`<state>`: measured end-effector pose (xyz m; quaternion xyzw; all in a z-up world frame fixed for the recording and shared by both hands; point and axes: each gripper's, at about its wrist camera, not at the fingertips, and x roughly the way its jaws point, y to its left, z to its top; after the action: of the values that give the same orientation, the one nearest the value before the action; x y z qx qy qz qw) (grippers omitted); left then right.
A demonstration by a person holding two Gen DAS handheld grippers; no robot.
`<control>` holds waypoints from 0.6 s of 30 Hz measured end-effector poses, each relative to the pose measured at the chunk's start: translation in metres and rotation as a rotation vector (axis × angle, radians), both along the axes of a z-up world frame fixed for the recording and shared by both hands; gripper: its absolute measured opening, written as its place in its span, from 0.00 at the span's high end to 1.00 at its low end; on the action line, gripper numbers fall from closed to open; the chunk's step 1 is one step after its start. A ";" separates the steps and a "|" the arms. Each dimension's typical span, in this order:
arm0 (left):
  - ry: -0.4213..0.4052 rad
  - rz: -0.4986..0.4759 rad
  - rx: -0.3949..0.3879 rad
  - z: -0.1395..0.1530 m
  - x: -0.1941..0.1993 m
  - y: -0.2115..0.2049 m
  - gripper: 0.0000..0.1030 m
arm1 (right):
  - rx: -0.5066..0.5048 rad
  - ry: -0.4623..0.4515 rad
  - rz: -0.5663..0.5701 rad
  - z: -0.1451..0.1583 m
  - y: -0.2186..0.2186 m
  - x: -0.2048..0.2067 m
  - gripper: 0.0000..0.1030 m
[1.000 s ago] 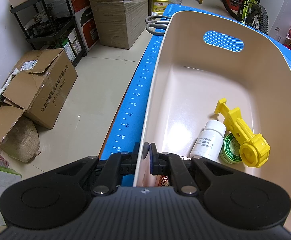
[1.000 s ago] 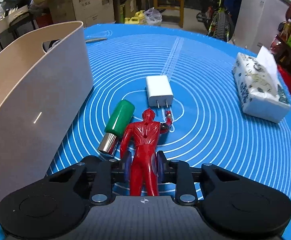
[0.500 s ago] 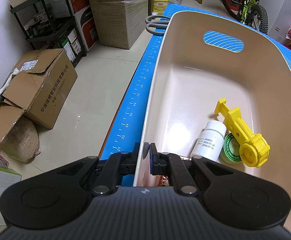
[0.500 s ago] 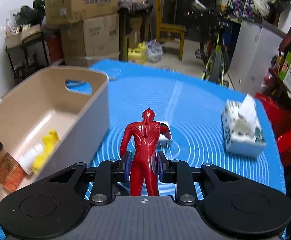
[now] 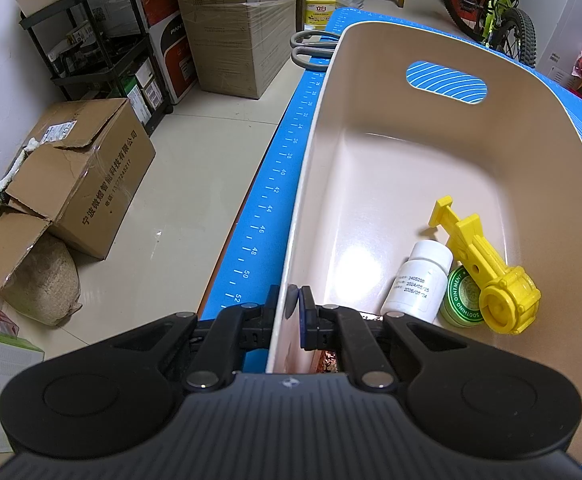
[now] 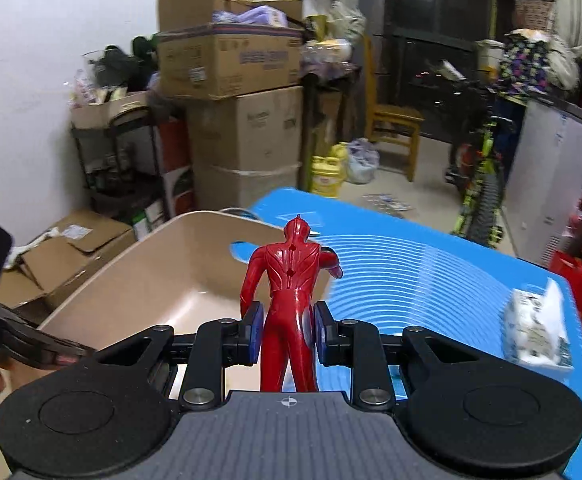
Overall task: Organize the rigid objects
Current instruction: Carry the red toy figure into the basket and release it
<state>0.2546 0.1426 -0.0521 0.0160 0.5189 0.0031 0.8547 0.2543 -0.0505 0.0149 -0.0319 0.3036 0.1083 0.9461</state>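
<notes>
Left gripper (image 5: 294, 312) is clamped on the near wall of the bin (image 5: 551, 152), steadying it; inside lie a white bottle (image 5: 419, 280), a green tin (image 5: 462, 298) and a yellow toy (image 5: 487, 268), so part of the sorting looks done. Right gripper (image 6: 287, 332) grips a red figure (image 6: 289, 280) by the legs, held in the air above the blue mat (image 6: 431, 280) just beside the bin's rim, not yet inside. The drop is probably next; the tissue pack (image 6: 537, 328) lies on the mat well apart from the bin.

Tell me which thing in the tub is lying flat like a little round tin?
The green ointment tin, flat in the beige tub under the yellow plastic toy. The white pill bottle beside it is taller.
</notes>
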 end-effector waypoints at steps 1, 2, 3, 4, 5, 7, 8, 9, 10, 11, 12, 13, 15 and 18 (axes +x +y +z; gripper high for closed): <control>0.000 0.000 0.000 0.000 0.000 0.000 0.90 | -0.001 0.004 0.012 -0.002 0.006 0.001 0.66; 0.000 0.000 0.000 0.000 0.000 0.000 0.90 | -0.001 0.010 0.025 -0.003 0.013 0.003 0.66; 0.000 0.000 0.000 0.000 0.000 0.000 0.90 | -0.002 0.017 0.038 -0.006 0.019 0.005 0.66; 0.000 0.000 0.000 0.000 0.000 0.000 0.90 | -0.003 0.025 0.050 -0.008 0.025 0.006 0.66; 0.000 -0.001 0.001 0.000 0.000 0.000 0.90 | -0.005 0.036 0.064 -0.011 0.030 0.009 0.66; 0.000 -0.001 0.004 0.000 0.001 0.000 0.90 | -0.008 0.060 0.083 -0.018 0.040 0.014 0.66; 0.000 -0.002 0.005 0.001 0.001 0.000 0.90 | -0.011 0.076 0.093 -0.022 0.046 0.018 0.66; 0.000 -0.002 0.005 0.001 0.001 0.000 0.90 | -0.015 0.089 0.101 -0.025 0.052 0.021 0.66; 0.000 -0.002 0.005 0.001 0.001 -0.001 0.90 | -0.020 0.098 0.107 -0.029 0.056 0.022 0.66; -0.001 -0.002 0.005 0.001 0.001 -0.001 0.90 | -0.026 0.112 0.115 -0.032 0.062 0.024 0.66; -0.001 -0.002 0.005 0.001 0.001 -0.001 0.90 | -0.030 0.121 0.120 -0.034 0.066 0.025 0.66; 0.000 -0.002 0.005 0.001 0.001 -0.001 0.90 | -0.035 0.128 0.124 -0.037 0.070 0.026 0.66; -0.001 -0.002 0.005 0.001 0.001 -0.001 0.90 | -0.049 0.155 0.134 -0.043 0.079 0.030 0.66; -0.001 -0.003 0.007 0.001 0.001 0.000 0.90 | -0.061 0.206 0.137 -0.053 0.087 0.034 0.66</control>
<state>0.2557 0.1429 -0.0508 0.0199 0.5185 0.0036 0.8548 0.2887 0.0360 -0.0385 -0.0700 0.3997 0.1660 0.8988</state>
